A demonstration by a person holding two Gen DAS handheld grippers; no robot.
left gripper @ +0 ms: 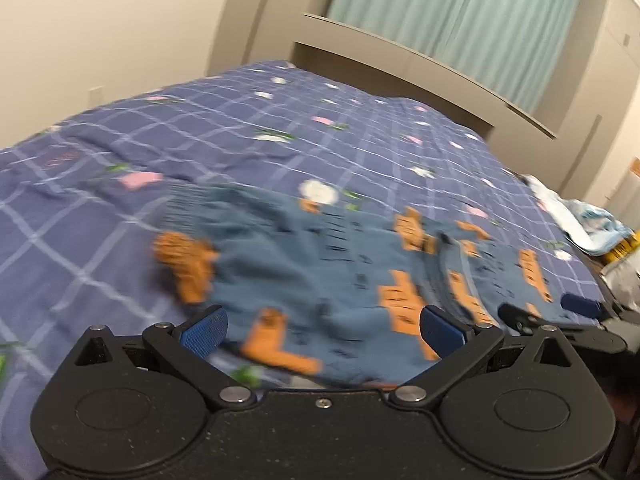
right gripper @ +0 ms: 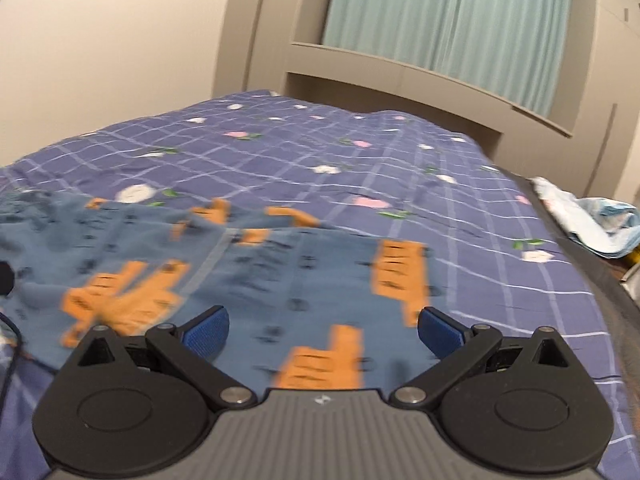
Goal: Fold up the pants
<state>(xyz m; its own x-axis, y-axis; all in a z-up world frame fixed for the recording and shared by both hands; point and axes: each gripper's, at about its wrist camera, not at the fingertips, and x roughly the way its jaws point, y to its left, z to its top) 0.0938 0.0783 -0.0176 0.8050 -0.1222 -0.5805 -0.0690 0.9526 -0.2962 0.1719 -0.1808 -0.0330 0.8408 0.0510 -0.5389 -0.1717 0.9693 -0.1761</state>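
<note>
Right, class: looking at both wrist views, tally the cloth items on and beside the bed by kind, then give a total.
Blue pants with orange patches: 1
Purple checked floral bedspread: 1
Crumpled pale blue and white cloth at the bed's right edge: 1
Total: 3

Both tongs, left (left gripper: 322, 332) & right (right gripper: 322, 332), wide apart, prob. gripping nothing.

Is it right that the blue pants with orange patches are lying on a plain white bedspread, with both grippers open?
Not quite: the bedspread is purple with a white grid and small flowers, not plain white, as the right wrist view shows. The rest holds: the pants lie on it, and the left gripper and right gripper are open.
</note>
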